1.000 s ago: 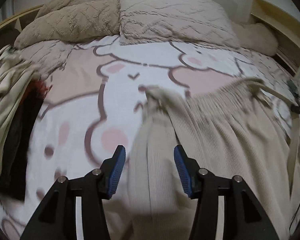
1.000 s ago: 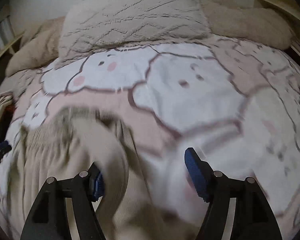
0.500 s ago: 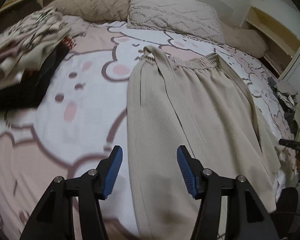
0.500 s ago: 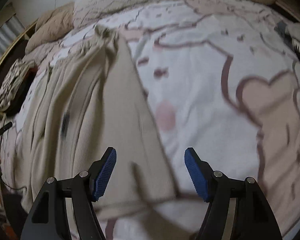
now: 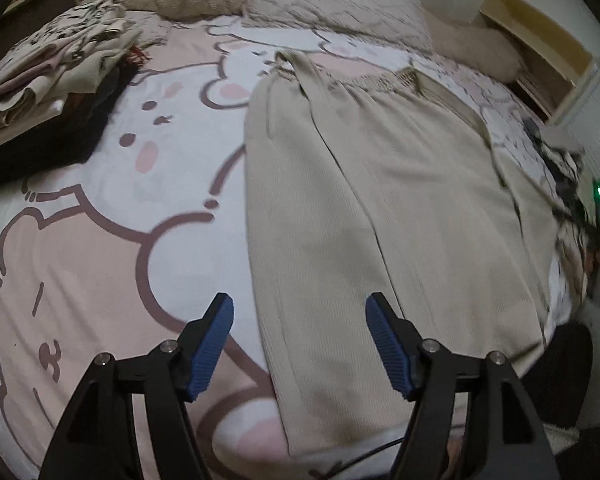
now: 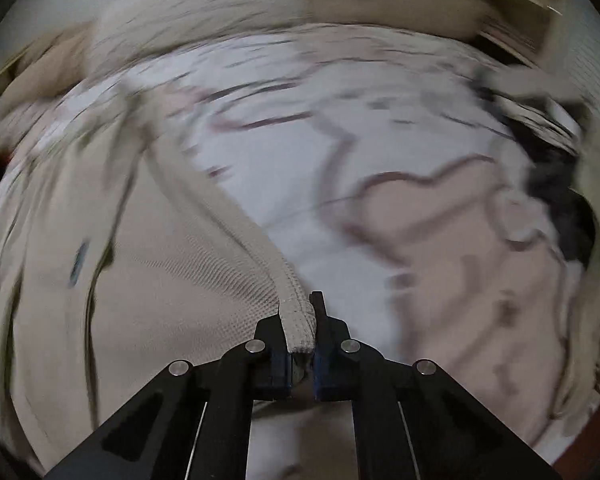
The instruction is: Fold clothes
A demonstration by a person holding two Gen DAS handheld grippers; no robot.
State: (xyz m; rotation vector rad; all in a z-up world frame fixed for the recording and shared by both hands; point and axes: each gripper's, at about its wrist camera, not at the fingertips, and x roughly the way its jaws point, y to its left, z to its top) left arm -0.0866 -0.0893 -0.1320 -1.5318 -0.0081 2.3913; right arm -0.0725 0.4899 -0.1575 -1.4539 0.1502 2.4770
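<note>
Bed cover (image 5: pixel 112 216): your left wrist view shows a white and pink cartoon-print cover filling most of the frame; in your right wrist view it takes the blurred middle and right (image 6: pixel 440 240).
Beige trousers (image 5: pixel 380 200): they lie spread lengthwise on the cover, centre to right of your left view, with the gathered waistband toward the top and the leg ends running under the bottom edge. In your right view the ribbed cloth fills the left half (image 6: pixel 100 280).
Pillows (image 5: pixel 328 0): two textured beige ones sit along the top of your left view.
Clothes pile (image 5: pixel 56 68): folded light printed pieces sit on dark ones at the upper left of your left view, well apart from the trousers.
Left gripper (image 5: pixel 300 342): your blue pads are spread wide at bottom centre, hovering above the near end of the trousers; whether they touch the cloth cannot be told.
Right gripper (image 6: pixel 300 344): your fingers are pressed together at bottom centre, pinching a thick stitched hem of the trousers, which runs up and to the left from the pinch.
</note>
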